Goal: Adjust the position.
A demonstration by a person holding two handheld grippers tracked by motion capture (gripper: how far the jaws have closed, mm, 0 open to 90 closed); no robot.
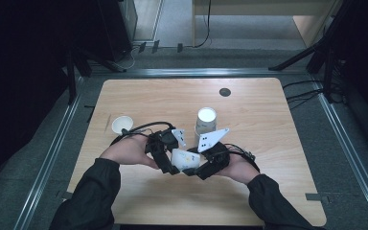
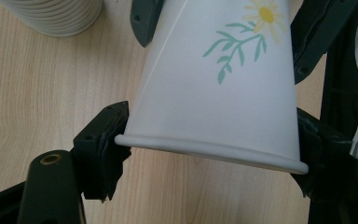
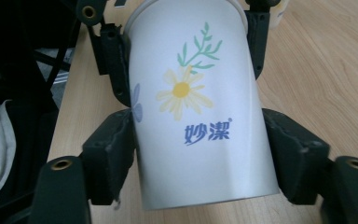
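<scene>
A white paper cup (image 1: 186, 158) printed with a daisy and blue lettering is held level just above the table (image 1: 268, 191), between my two grippers. In the left gripper view my left gripper (image 2: 209, 149) is shut on the cup (image 2: 214, 93) at its rolled rim. The right gripper's fingers (image 2: 144, 21) clamp it farther along. In the right gripper view my right gripper (image 3: 203, 158) is shut on the cup (image 3: 196, 116) near its base, both pads against its wall. In the high view the left gripper (image 1: 170, 163) and right gripper (image 1: 199, 167) meet near the table's front middle.
A stack of white paper cups (image 1: 205, 120) stands upright just behind the grippers, and its ribbed side (image 2: 56, 16) is close by in the left gripper view. A single small cup (image 1: 121, 124) sits at the left. A dark round hole (image 1: 224, 92) marks the far side.
</scene>
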